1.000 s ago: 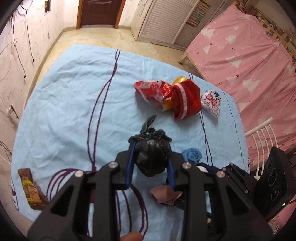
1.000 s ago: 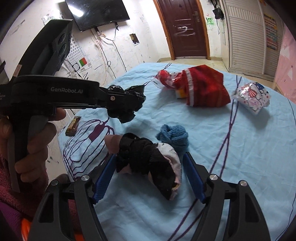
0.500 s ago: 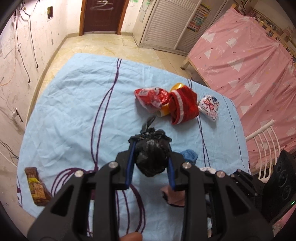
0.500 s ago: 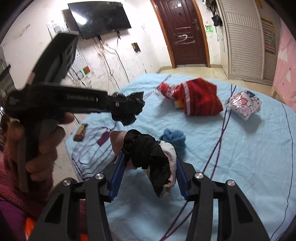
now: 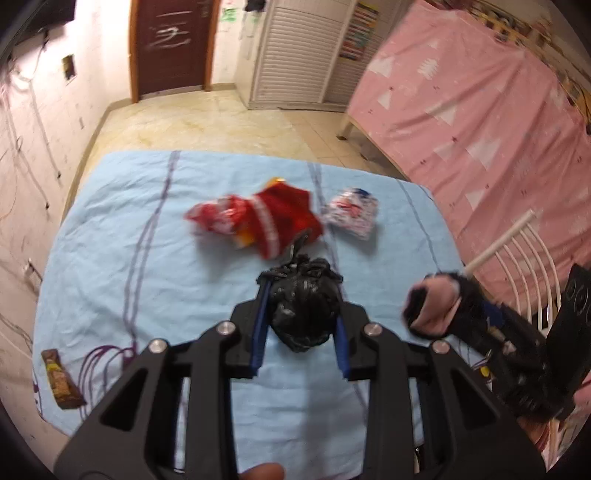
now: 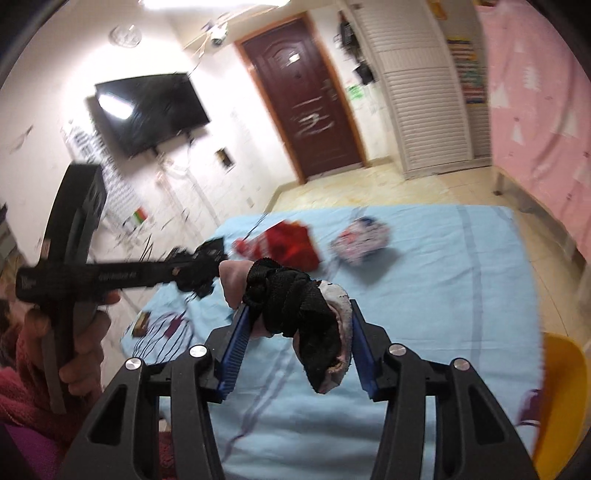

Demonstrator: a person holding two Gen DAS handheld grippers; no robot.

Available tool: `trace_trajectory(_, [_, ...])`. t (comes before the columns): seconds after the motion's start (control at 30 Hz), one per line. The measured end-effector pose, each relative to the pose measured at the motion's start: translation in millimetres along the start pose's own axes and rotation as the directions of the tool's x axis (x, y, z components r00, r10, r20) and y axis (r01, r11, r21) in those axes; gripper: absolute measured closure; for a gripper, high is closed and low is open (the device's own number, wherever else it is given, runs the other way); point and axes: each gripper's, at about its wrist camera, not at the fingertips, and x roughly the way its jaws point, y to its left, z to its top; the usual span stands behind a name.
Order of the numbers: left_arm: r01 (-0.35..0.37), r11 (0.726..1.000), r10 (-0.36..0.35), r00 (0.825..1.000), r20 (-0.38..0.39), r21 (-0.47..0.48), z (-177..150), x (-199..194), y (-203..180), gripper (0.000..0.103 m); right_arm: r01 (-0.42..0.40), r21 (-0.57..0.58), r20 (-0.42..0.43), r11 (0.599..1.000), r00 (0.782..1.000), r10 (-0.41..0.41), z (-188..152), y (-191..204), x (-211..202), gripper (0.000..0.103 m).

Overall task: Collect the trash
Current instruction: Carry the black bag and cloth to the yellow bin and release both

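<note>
Above the blue sheet (image 5: 110,258), left fingers (image 5: 301,325) clamp a black bag (image 5: 303,314), right fingers (image 6: 295,332) a downward-drooping sock bundle (image 6: 303,314).

White lettering runs along the black side of the left claw (image 6: 201,271), seen from the right wrist view, but motion blur leaves it unreadable. Print on the snack wrappers (image 5: 352,216) and the wall poster (image 5: 360,31) (both smeared) cannot be made out either.
</note>
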Motion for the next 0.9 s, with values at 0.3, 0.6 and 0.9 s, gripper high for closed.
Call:
trace_trajectory(0.3, [0.053,0.988,-0.053,0.999,-0.002,0.148,4,6,-78,0.075,0.127,0.15,0.141,0.981,0.979,-0.148,-2,-78,-67,0.058])
trace_trajectory(0.6, [0.111,0.956,-0.104,0.994,-0.038,0.27,3,21,-155,0.075,0.284,0.268,0.156,0.921,0.93,-0.333,-24,-148,-106,0.058])
trace_trajectory(0.9, [0.165,0.92,-0.14,0.986,-0.096,0.356,-5,41,-224,0.075,0.312,0.34,0.151,0.887,0.913,-0.379,-43,-193,-124,0.058])
